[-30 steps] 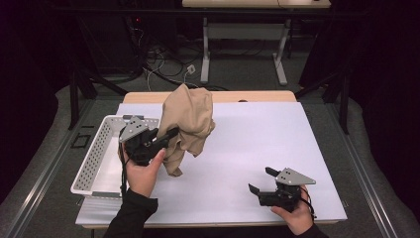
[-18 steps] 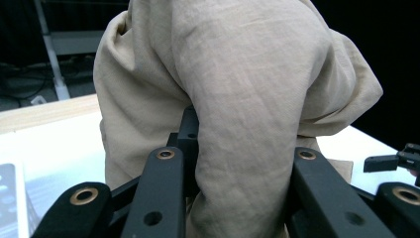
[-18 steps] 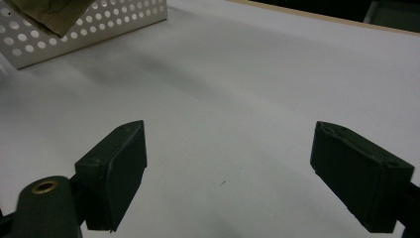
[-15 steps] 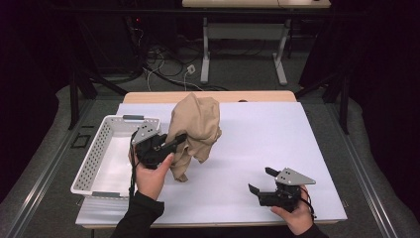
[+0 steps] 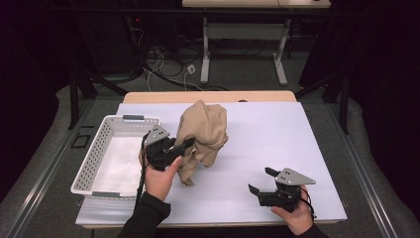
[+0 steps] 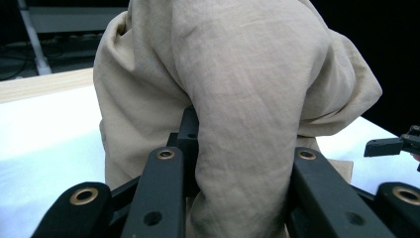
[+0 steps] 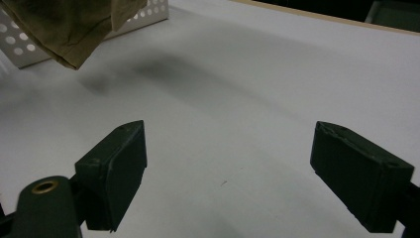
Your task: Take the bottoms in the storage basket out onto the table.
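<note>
Moved: since half a second ago my left gripper (image 5: 184, 145) has carried the beige cloth (image 5: 203, 136) further to the right, away from the basket (image 5: 94, 156) and more over the middle of the table (image 5: 277, 134). My right gripper (image 5: 261, 180) has stayed where it was.

Basket: a white basket with holes in its walls, at the left edge of the table. I see nothing inside it. Its corner appears also in the right gripper view (image 7: 143, 17), far at the top left.

Left gripper: in my left hand (image 5: 159, 178), just right of the basket. Its jaws are closed on a thick fold of the cloth; in the left gripper view (image 6: 237, 163) the fabric is bunched between the two black jaws.

Cloth: it hangs from my left gripper in a crumpled heap, raised above the white surface. In the right gripper view its lowest corner (image 7: 69, 34) is off the table and throws a soft shadow under it.

Right gripper: in my right hand (image 5: 293, 218), near the front right of the table, well apart from the cloth. In the right gripper view (image 7: 228, 168) its jaws stand wide apart, with nothing between them but the bare surface.
</note>
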Available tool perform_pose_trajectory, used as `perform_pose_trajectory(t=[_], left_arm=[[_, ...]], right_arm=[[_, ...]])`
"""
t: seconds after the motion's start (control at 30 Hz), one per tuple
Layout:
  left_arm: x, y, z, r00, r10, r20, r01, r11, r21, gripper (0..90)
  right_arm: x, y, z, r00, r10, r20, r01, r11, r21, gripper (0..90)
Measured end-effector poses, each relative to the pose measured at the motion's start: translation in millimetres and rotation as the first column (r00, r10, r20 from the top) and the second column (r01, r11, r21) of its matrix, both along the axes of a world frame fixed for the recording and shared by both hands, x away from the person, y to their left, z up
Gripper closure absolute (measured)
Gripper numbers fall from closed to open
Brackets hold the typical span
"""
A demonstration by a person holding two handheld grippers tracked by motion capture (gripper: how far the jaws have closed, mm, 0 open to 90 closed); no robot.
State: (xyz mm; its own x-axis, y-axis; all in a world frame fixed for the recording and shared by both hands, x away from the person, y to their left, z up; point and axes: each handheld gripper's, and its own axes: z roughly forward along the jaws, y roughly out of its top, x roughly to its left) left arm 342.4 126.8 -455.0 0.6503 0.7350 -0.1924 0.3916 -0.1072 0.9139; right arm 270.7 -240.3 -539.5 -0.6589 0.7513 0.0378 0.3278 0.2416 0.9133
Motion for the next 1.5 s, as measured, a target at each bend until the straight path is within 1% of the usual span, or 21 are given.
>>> perform_pose_trajectory(t=[0.1,0.27,0.33,0.4,0.53,0.93,1.1,1.2,1.33,1.37,1.43,1.5], left_arm=[[1.2,-3.7,-3.7,0.9999,-0.007,-0.008,0.007,1.0000,-0.001,71.3],[4.0,-8.0,-11.7,0.9995,-0.017,-0.029,0.017,0.9998,0.010,71.3],[4.3,-8.7,-13.5,0.9993,-0.017,-0.034,0.017,0.9998,0.009,71.3],[5.4,-10.8,-19.0,0.9986,-0.018,-0.049,0.018,0.9998,0.006,71.3],[6.3,-12.2,-23.4,0.9981,-0.019,-0.059,0.020,0.9998,0.006,71.3],[8.9,-15.8,-42.9,0.9933,-0.020,-0.114,0.023,0.9993,0.028,71.1],[9.5,-16.3,-48.1,0.9911,-0.022,-0.131,0.028,0.9986,0.044,71.0],[9.4,-16.8,-50.6,0.9900,-0.019,-0.140,0.025,0.9988,0.042,70.7],[10.0,-17.2,-56.0,0.9880,-0.019,-0.154,0.028,0.9981,0.056,70.5],[10.3,-18.0,-58.7,0.9864,-0.018,-0.164,0.029,0.9974,0.066,70.4],[10.7,-18.3,-60.0,0.9864,-0.019,-0.163,0.031,0.9968,0.073,70.4],[10.4,-19.7,-62.1,0.9864,-0.015,-0.164,0.030,0.9955,0.090,70.2]], right_arm=[[0.2,-0.2,0.0,1.0000,0.001,0.002,-0.001,1.000,-0.001,14.1],[0.2,-0.3,0.0,1.0000,0.001,0.002,-0.001,1.000,-0.001,14.1],[0.2,-0.3,0.0,1.0000,0.002,0.002,-0.002,1.000,-0.001,14.1],[0.2,-0.2,0.0,1.0000,0.002,0.001,-0.002,1.000,-0.001,14.1],[0.3,0.1,0.0,1.0000,0.004,0.001,-0.004,1.000,-0.003,14.1],[-0.1,0.5,0.0,1.0000,0.006,-0.005,-0.006,1.000,-0.010,14.1],[-0.1,0.5,0.1,1.0000,0.006,-0.004,-0.006,1.000,-0.010,14.1],[-0.1,0.6,0.1,1.0000,0.006,-0.003,-0.006,1.000,-0.008,14.1],[-0.2,0.8,0.0,1.0000,0.007,-0.005,-0.008,1.000,-0.011,14.1],[-0.1,1.0,-0.1,1.0000,0.007,-0.005,-0.007,1.000,-0.011,14.1],[-0.1,1.1,-0.1,1.0000,0.008,-0.005,-0.008,1.000,-0.011,14.1],[0.1,1.2,-0.3,0.9999,0.009,-0.005,-0.009,1.000,-0.012,14.1]])
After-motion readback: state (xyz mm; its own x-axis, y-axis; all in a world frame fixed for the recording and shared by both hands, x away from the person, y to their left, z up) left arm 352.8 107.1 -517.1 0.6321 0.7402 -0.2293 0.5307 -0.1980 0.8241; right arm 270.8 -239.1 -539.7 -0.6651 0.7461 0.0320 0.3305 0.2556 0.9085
